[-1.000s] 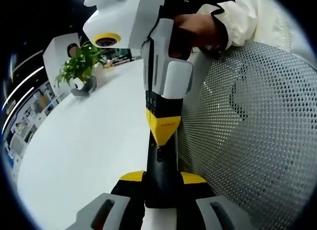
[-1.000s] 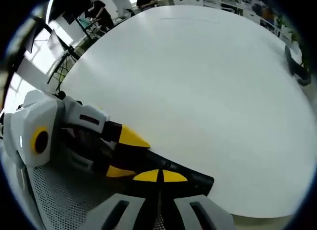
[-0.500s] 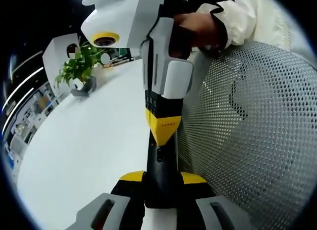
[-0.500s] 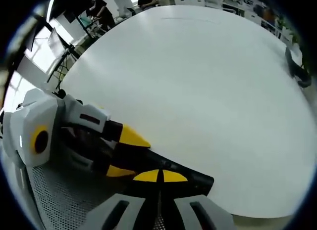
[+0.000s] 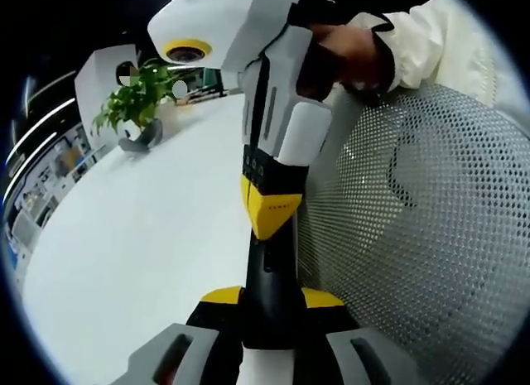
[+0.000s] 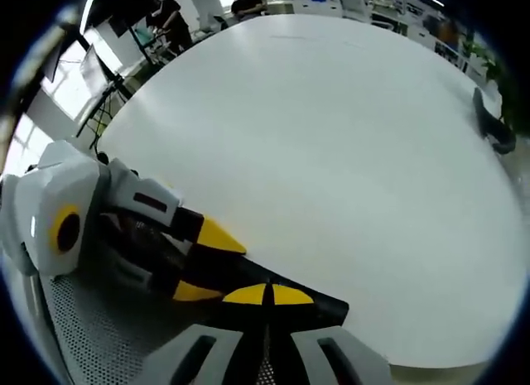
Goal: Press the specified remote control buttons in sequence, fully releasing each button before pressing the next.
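- Big white table (image 6: 331,153), matte top, fills most of both views.
- Potted green plant (image 5: 132,103) at its far edge.
- Perforated mesh chair back (image 5: 431,236) beside table.
- Bright windows (image 6: 33,128) on one side; shelving beyond, blurred.

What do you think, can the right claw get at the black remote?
Probably yes. The right claw has its shut yellow tip right up against the black remote, which the left claw grips over the white table. Nothing lies between them.
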Available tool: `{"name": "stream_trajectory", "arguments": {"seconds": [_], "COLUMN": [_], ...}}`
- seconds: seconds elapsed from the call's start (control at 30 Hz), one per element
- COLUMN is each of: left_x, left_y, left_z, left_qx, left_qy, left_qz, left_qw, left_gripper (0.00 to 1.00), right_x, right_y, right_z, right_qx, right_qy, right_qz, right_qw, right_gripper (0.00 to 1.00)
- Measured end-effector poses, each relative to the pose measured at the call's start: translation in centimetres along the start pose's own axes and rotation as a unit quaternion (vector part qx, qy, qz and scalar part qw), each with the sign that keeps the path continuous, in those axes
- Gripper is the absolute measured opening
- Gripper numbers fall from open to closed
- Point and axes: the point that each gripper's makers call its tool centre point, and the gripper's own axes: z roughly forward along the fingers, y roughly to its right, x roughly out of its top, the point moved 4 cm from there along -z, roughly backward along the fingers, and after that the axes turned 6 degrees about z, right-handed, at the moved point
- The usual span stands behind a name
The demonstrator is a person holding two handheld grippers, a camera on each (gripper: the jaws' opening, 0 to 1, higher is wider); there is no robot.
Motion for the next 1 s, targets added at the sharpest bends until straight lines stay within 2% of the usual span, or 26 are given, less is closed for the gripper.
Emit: {"name": "stream_trajectory", "arguments": {"seconds": [0.13,0.27,0.37,0.5,0.63,0.7,0.87,1.0], "left_x": [0.3,0.8,0.4,0.1,-0.3,-0.2,-0.4,-0.6], "left_y": [-0.2,-1.2,-1.6,-1.5,-1.4,-1.4,-1.5,-1.5], "left_z": [-0.1,-0.7,-0.7,-0.5,-0.4,-0.6,-0.5,-0.5], "left_qx": [0.001,0.027,0.04,0.038,0.035,0.035,0.031,0.028], "left_qy": [0.007,0.027,0.015,0.007,-0.002,0.003,0.011,0.014], "left_qz": [-0.006,-0.021,-0.012,-0.012,-0.011,-0.015,-0.048,-0.071], "left_qw": [1.0,0.9991,0.999,0.9992,0.9993,0.9993,0.9983,0.997], "left_gripper": [0.24,0.24,0.24,0.24,0.24,0.24,0.24,0.25], "right_x": [0.2,0.5,0.7,0.9,0.5,0.3,0.0,0.1], "right_y": [0.2,0.3,0.3,0.4,0.1,-0.1,-0.1,0.0], "right_z": [-0.2,-0.4,-0.6,-0.7,-0.4,-0.1,0.3,0.2], "right_qx": [0.001,-0.002,-0.004,-0.001,0.012,0.012,0.008,0.008], "right_qy": [0.01,0.019,0.028,0.036,0.02,0.011,-0.005,-0.001], "right_qz": [0.01,0.014,0.014,0.019,0.026,0.021,0.01,0.007], "right_qw": [0.9999,0.9997,0.9995,0.9992,0.9994,0.9997,0.9999,0.9999], "right_gripper": [0.0,0.0,0.0,0.0,0.0,0.0,0.0,0.0]}}
